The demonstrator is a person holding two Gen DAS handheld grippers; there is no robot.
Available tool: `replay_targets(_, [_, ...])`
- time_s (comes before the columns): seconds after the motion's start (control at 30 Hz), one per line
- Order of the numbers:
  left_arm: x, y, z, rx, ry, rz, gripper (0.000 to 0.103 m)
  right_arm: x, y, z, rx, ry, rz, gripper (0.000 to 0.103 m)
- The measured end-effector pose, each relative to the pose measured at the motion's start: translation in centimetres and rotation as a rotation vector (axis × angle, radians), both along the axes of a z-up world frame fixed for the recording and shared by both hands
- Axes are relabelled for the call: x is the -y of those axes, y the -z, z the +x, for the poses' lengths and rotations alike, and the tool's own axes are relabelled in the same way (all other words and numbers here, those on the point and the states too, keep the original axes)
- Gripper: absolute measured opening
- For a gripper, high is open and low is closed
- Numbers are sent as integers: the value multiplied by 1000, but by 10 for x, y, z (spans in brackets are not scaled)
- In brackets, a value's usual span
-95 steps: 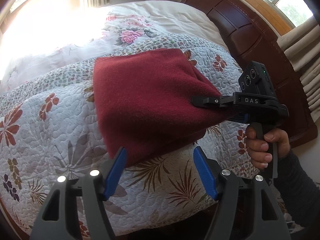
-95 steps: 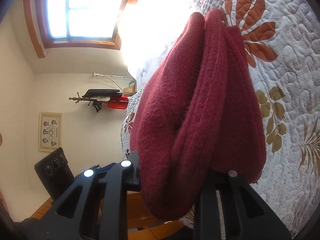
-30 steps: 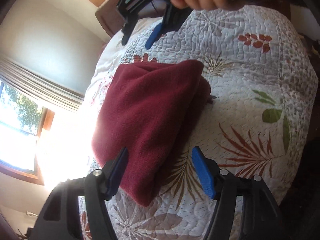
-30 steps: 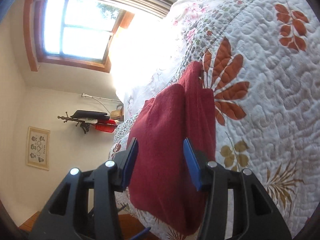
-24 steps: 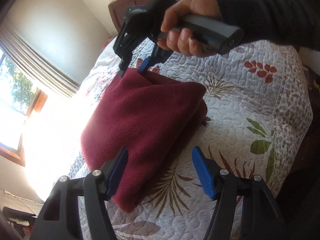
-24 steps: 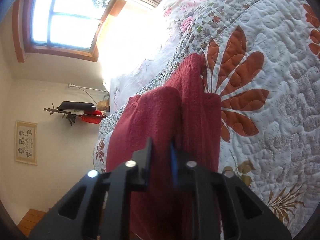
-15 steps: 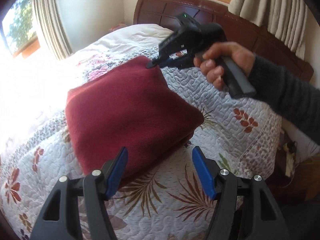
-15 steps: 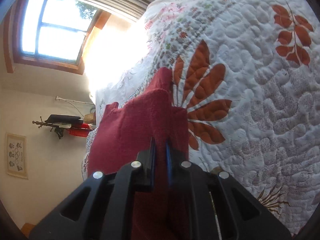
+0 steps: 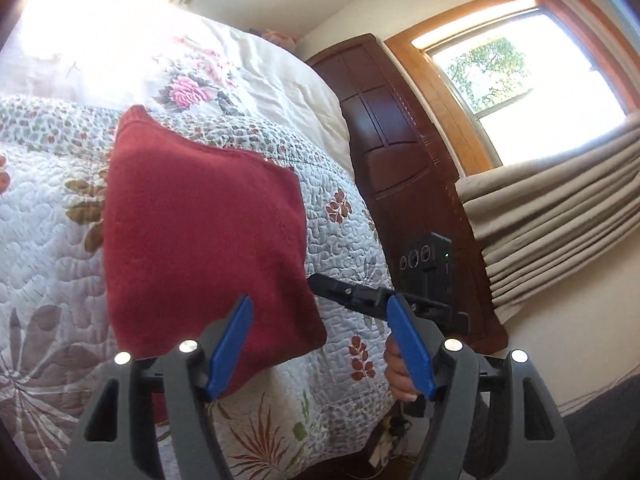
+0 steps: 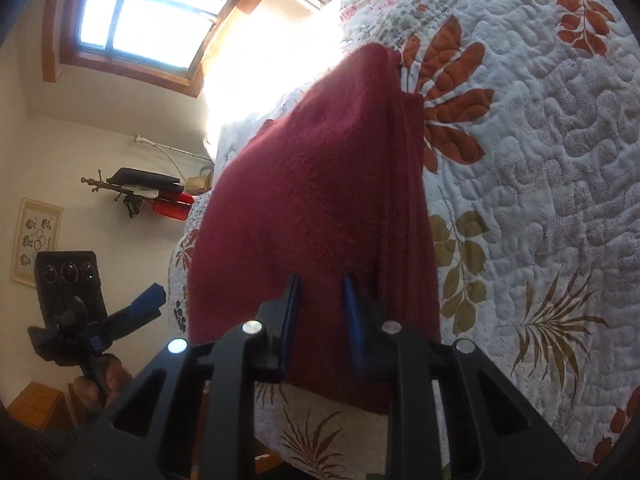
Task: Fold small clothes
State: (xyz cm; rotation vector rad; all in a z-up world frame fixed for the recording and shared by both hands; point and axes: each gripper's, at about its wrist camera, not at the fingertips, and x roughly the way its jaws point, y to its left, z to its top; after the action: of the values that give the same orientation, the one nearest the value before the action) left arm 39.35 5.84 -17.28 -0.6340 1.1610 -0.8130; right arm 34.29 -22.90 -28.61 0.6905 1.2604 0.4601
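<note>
Quilted white bedspread with rust and olive leaf prints is covering the bed I am working over; a cream floral duvet is lying beyond it toward the dark wooden headboard. A wood-framed window with beige curtains is showing past the headboard in the left wrist view. In the right wrist view a second window is letting in glare, a framed picture is hanging on the pale wall, and a wooden rack is carrying dark and red items.

Folded dark-red fleece garment is lying on the bedspread near the bed's side edge, several layers stacked.

Left gripper: I am holding its blue pads wide apart above the garment's near corner, gripping nothing.

Right gripper: its jaws are standing narrowly apart around a fold at the garment's edge; I cannot tell whether the pads are pinching the cloth. In the left wrist view it is reaching in from the bedside, a hand on its handle.

No containers are in view.
</note>
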Motion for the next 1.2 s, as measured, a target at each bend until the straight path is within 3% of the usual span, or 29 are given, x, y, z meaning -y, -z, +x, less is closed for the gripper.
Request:
replay_targets(0.1, [-2, 38, 11, -138, -24, 0, 74, 3, 19, -3, -34, 20, -36, 24])
replay_targets(0.17, [-5, 52, 12, -199, -34, -23, 74, 4, 6, -7, -4, 15, -53, 24])
replay_targets(0.3, [-20, 59, 6, -240, -79, -99, 75, 12, -33, -21, 79, 37, -45, 23])
replay_targets(0.4, [-27, 69, 4, -261, -110, -125, 76, 4, -49, -26, 122, 22, 31, 23])
replay_targets(0.53, [-24, 66, 3, -258, -112, -115, 76, -13, -5, -19, 17, -49, 73, 21])
replay_targets(0.57, [-23, 61, 2, -256, -97, -115, 76, -10, 7, -20, -11, -41, 60, 5])
replay_targets(0.6, [-26, 51, -3, -243, -89, -109, 76, -3, 14, -17, -32, -28, 55, 0])
replay_targets(0.67, [-40, 32, -9, -191, -96, -73, 80, 17, 12, -19, -45, 12, 136, 0])
replay_targets(0.73, [-64, 19, -15, -143, -139, 10, 85, 39, 2, -18, -26, 42, 226, 25])
replay_targets(0.77, [-75, 17, -17, -121, -161, 57, 86, 52, 1, -15, -35, 68, 274, 71])
replay_targets(0.8, [-84, 17, -18, -106, -170, 103, 87, 64, 3, -9, -45, 94, 328, 89])
replay_targets(0.87, [-94, 27, -13, -138, -169, 140, 87, 82, 12, 13, -65, 114, 417, 89])
replay_targets(1.0, [-93, 66, 1, -255, -127, -5, 88, 86, 41, 62, -132, 71, 530, 90])
replay_targets(1.2, [-69, 98, 12, -348, -100, -109, 87, 55, 65, 107, -205, -47, 483, 90])
